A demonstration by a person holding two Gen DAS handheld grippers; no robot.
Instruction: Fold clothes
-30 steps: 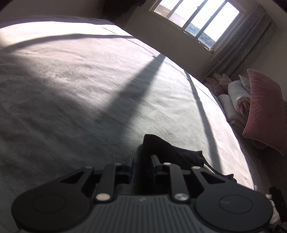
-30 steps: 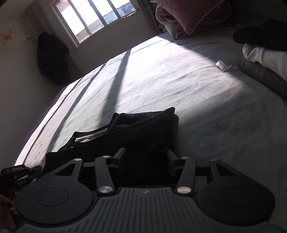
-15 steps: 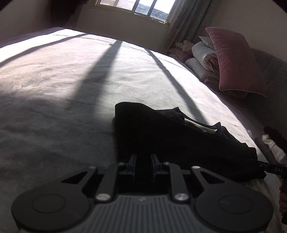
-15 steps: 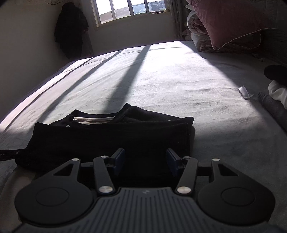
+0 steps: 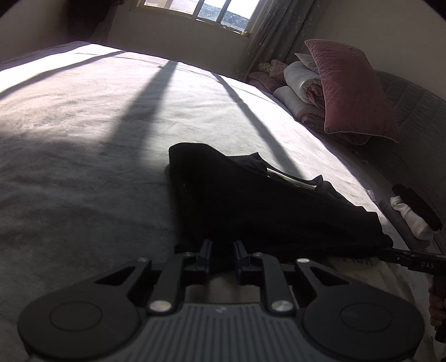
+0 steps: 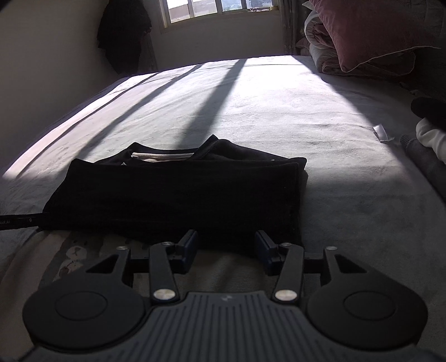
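- Left wrist view: the left gripper (image 5: pixel 221 252) has its jaws nearly together, pinching the near hem of the black garment (image 5: pixel 259 203).
- The garment lies folded on the bed (image 5: pixel 97 117), by the bed's near edge, reaching away to the right.
- At the far right, the tip of the right gripper (image 5: pixel 401 254) meets the garment's right end; part of a hand (image 5: pixel 436 300) shows below it.
- A pink pillow (image 5: pixel 354 92) and rolled bedding (image 5: pixel 303 92) sit at the bed's right edge, under the window (image 5: pixel 200 9).
- A white and black bundle of clothes (image 5: pixel 412 214) lies near the bed's right edge.
- Right wrist view: the right gripper (image 6: pixel 225 247) has its jaws spread and opening; the garment's (image 6: pixel 172 195) near hem lies between them, and the pads do not press it.
- The garment lies across the near edge of the bed (image 6: pixel 251 105), a pale strip showing at its far side.
- The left gripper's tip (image 6: pixel 19 221) touches the garment's left end.
- A dark coat (image 6: pixel 122 33) hangs on the wall beyond the bed's far left corner.
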